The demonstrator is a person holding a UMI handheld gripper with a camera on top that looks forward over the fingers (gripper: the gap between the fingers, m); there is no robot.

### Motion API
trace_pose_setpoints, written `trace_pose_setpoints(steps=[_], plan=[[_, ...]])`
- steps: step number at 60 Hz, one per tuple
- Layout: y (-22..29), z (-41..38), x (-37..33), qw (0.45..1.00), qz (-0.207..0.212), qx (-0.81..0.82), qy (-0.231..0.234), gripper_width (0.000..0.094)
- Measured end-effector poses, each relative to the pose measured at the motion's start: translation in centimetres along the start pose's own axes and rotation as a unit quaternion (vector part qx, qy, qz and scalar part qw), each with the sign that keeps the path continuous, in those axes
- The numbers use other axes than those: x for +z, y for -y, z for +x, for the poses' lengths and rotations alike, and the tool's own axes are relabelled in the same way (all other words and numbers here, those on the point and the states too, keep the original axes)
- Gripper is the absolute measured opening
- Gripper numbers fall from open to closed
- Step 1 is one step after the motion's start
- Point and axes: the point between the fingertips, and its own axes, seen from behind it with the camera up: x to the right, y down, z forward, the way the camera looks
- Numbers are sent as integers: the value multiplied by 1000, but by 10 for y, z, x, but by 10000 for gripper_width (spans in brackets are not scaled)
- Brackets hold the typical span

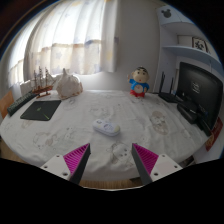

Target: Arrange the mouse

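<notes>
Mouse [104, 127] — small, white, lying on the bench ahead of the jaws and roughly on the line between them, clear of both. Jaws stand open, nothing held; the gripper [113, 160] shows its two pink pads [76, 158] well apart, with bare cloth in the gap.

Handling, judged by look: a light, rigid plastic shell, smooth and rounded on top, so likely slippery if pinched high. Best hold would be across the two long sides, low down, where the flanks run flatter. No cable can be made out.

Surface: the bench is covered by a pale tablecloth [60, 135] with a faint pattern — soft, may bunch if the mouse is dragged.

Further out: a dark mat [38, 111] to the left, a pale rabbit figure [67, 85] behind it, a doll [139, 84] in blue and red at the back, a dark monitor [203, 92] to the right. Curtains [75, 40] over a bright window behind.
</notes>
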Motion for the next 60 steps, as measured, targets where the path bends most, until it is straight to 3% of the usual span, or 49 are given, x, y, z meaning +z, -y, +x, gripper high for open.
trace_pose_setpoints(steps=[10,51,54,60], plan=[[9,-5,36,1000,16,1,18,854],[45,2,154,998,-34,-3,52,837],[47,1,158,998,-36,0,56,814],[47,-1,160,997,-42,5,59,649]])
